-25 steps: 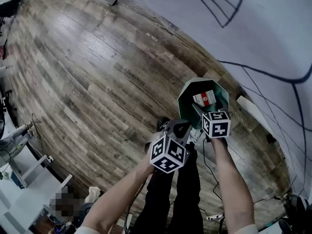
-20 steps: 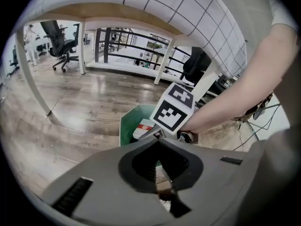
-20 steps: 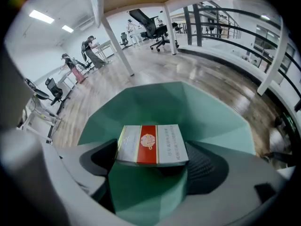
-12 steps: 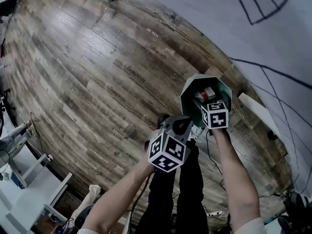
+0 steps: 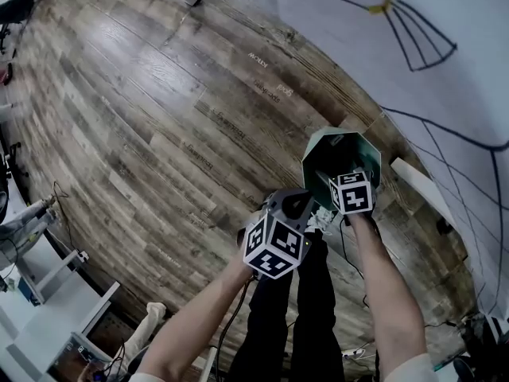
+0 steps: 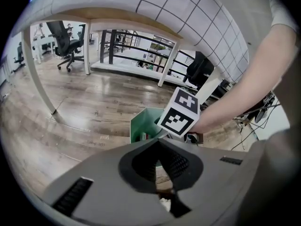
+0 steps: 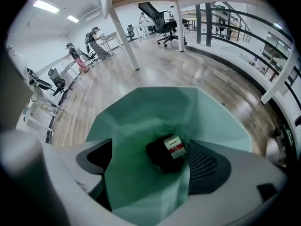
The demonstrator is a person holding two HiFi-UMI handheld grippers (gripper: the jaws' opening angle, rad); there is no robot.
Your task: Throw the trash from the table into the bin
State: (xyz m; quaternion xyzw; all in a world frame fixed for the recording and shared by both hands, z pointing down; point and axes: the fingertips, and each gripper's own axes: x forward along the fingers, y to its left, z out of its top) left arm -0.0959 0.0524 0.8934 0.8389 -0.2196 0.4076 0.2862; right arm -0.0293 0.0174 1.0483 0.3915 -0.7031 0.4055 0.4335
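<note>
Wood floor below: my right claw is opening, empty, over the green bin holding a red-white box; left claw clenches a white scrap.

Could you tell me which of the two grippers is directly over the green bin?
The right gripper, its jaws opening and empty above the green bin. The left gripper stops short of the rim, apparently closed on a white scrap.

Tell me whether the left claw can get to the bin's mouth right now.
Probably not straight away. The right claw hangs over the mouth of the green bin, its jaws opening with nothing gripped, and it blocks the near side, where the left claw sits. The far side looks free.
</note>
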